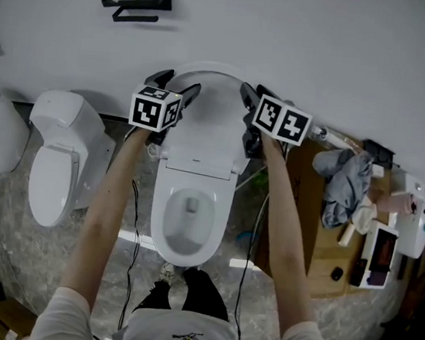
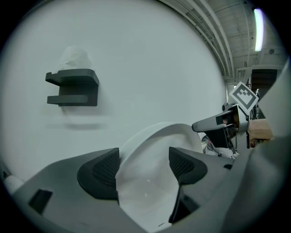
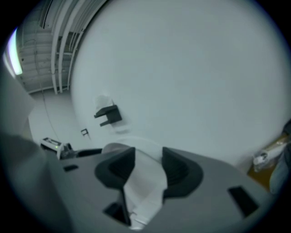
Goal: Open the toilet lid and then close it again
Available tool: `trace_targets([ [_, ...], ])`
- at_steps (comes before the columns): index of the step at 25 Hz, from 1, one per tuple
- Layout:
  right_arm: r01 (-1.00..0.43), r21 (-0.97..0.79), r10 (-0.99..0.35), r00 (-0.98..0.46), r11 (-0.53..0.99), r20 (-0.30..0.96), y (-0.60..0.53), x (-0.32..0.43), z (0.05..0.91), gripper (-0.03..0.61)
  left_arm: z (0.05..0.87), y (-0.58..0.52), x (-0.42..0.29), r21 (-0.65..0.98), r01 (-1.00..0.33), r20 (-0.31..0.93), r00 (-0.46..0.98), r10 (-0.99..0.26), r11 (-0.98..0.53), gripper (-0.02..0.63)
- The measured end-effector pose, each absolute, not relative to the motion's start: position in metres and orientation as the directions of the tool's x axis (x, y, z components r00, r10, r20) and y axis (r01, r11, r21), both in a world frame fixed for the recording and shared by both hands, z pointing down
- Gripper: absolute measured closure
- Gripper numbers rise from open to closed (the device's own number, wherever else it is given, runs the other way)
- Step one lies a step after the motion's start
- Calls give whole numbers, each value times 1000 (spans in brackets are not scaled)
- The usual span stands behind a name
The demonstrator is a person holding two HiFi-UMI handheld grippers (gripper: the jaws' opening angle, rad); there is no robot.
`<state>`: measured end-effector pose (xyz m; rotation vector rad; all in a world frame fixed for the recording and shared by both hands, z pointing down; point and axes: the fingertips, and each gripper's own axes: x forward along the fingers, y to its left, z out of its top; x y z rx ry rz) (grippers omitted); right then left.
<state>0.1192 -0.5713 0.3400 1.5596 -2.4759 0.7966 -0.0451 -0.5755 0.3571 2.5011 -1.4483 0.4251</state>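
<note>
Speckled stone floor (image 1: 14, 206) fills the bottom of the head view, where the person's dark shoes stand just before the toilet bowl (image 1: 185, 223) at the centre of the frame. The bowl is uncovered. Above it, in the upper middle, the toilet lid (image 1: 206, 120) stands raised, leaning back toward the wall (image 1: 321, 49).

The left gripper (image 2: 143, 166) is at the lid's left edge and the right gripper (image 3: 148, 170) at its right edge. In each gripper view the white lid fills the gap between the dark pads, so both look clamped on it, the right on a thinner slice of the edge.

The opening half looks done; lowering is left. The lid is probably light, stiff plastic, smooth and a little slippery under rubber pads. It turns on a hinge at the back of the bowl, so the side edges high up, where the grippers sit, give the best leverage. Once tipped forward it may drop of its own weight and should be guided down.

A second toilet (image 1: 60, 158) stands at the left and a wooden cabinet (image 1: 326, 236) with a grey cloth (image 1: 346, 178) at the right. Farthest off, a black wall holder (image 1: 139, 1) hangs at the upper left.
</note>
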Motion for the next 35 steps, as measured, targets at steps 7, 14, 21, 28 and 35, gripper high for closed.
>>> trace_targets([
  [7,-864,-293,-769,-499,409,400,-555,112,332,364,334,-564,-52,44,-882,297,460,-837,-469,256],
  [14,-903,-137,-876,-428,406,222,-466,95,277,407,263,-486,-69,111,-899,93,434,-896,-424,256],
  [21,-953,61,-953,-293,298,82,-330,90,231,497,220,-354,-86,105,-901,-14,422,-906,-421,256],
  [28,-972,-22,-969,-232,235,-81,-213,92,186,538,205,-237,-103,-67,-960,-90,279,-956,-273,586],
  [35,-975,-2,-975,-222,222,1,-137,73,231,548,234,-169,-102,-20,-946,-22,323,-946,-322,589],
])
